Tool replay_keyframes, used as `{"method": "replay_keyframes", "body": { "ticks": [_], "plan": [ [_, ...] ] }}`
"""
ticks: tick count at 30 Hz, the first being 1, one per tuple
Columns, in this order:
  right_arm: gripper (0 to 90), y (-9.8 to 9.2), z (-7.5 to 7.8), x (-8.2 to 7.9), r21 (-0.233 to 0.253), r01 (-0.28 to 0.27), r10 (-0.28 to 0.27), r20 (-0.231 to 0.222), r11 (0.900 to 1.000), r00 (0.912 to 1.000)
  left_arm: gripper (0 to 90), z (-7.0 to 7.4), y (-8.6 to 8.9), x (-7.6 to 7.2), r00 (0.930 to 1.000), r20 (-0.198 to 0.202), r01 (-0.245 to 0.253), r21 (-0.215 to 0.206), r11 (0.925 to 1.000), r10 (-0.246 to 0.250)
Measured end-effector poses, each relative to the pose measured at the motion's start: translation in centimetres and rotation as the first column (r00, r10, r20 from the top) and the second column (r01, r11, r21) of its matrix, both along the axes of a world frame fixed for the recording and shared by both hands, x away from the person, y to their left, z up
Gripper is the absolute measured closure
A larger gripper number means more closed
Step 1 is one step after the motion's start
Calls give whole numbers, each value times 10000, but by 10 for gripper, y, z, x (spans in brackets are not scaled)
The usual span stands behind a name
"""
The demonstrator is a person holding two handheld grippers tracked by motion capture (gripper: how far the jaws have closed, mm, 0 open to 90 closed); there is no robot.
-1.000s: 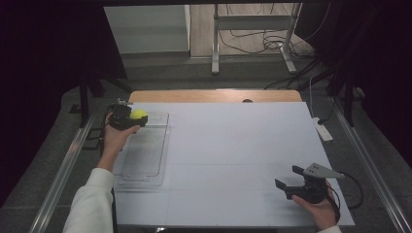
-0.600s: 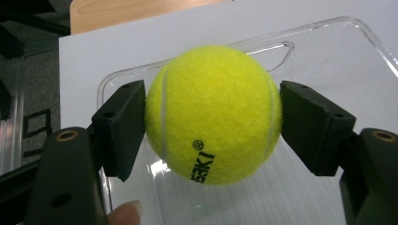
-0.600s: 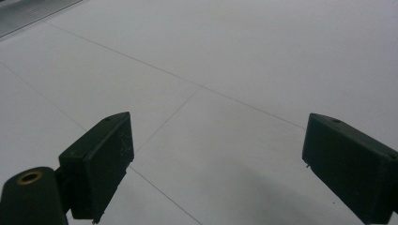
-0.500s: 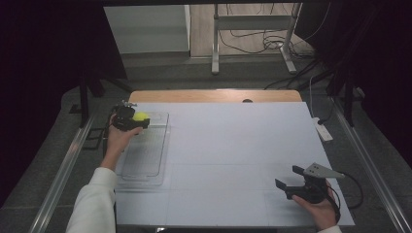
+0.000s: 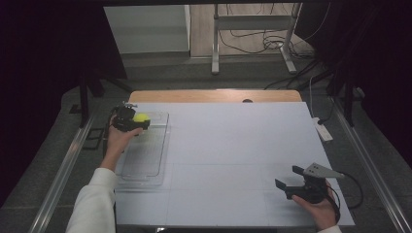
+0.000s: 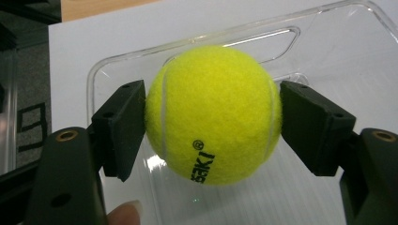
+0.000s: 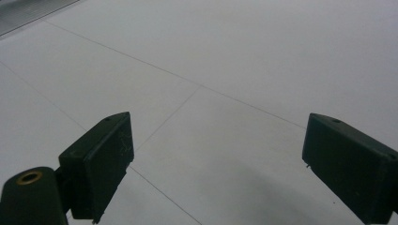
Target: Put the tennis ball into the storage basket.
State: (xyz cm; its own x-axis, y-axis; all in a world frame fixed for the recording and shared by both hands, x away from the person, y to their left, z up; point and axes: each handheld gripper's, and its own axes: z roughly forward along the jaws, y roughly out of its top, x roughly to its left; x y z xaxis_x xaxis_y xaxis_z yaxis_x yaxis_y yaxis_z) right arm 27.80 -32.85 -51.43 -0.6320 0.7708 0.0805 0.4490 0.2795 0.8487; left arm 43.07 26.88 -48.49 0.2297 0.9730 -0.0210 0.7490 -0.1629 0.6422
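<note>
Your left gripper (image 5: 138, 121) sits at the far left of the table, over the far end of the clear plastic tray (image 5: 160, 145). It is clamped on a yellow tennis ball (image 5: 141, 117). In the left gripper view the ball (image 6: 213, 115) fills the gap between the two black pads (image 6: 119, 126): one pad presses its left flank, the other its right, both in contact with the felt. White seam lines run down each side of the ball; black lettering and a small registered mark show on its lower front. The tray wall (image 6: 112, 63) curves behind and beneath the ball, with a slot-shaped handle cutout in the far wall just above the ball's top. Whether the ball touches the tray floor or hangs just above it, you cannot tell from these angles. A fingertip (image 6: 124, 213) of yours edges in at the bottom of that view.

The tray lies lengthwise along the left edge of the white tabletop (image 5: 233, 145), its near end close to your left sleeve (image 5: 94, 204).

Your right gripper (image 5: 287, 177) is well apart from all this, at the near right corner of the table, held in your right hand (image 5: 320, 206). Its jaws stand wide apart with nothing between them; the grey three-cornered plate is on top and the cable trails off to the right. In the right gripper view the gripper (image 7: 216, 164) looks out over bare white tabletop (image 7: 225, 70) crossed by thin seam lines.

A white power strip (image 5: 322, 130) lies just off the table's right edge.
</note>
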Motion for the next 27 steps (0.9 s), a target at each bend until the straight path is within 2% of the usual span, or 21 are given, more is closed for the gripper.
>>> {"method": "replay_keyframes", "body": {
  "ticks": [6, 17, 21, 24, 27],
  "plan": [
    [96, 0, 0, 0, 3, 1, -1, -17, 10000, 10000, 276, -4, -3, 2, 9996, -280, 58, 236, 9997, -52],
    [95, 0, 0, 0, -12, -15, 15, 6, 10000, 10000, 272, -11, -5, 6, 9980, -621, -109, 661, 9978, 150],
    [95, 0, 0, 0, 3, 5, -5, -2, 10000, 10000, 273, -11, -6, 6, 9980, -603, -131, 753, 9971, 176],
    [95, 0, 0, 0, -8, -12, 12, -13, 10000, 10000, 281, -10, -6, 5, 9990, -374, -222, 752, 9969, 251],
    [95, 0, 0, 0, -4, -9, 9, -10, 10000, 10000, 285, -9, -7, 5, 9992, -332, -182, 821, 9965, 210]
  ]
}}
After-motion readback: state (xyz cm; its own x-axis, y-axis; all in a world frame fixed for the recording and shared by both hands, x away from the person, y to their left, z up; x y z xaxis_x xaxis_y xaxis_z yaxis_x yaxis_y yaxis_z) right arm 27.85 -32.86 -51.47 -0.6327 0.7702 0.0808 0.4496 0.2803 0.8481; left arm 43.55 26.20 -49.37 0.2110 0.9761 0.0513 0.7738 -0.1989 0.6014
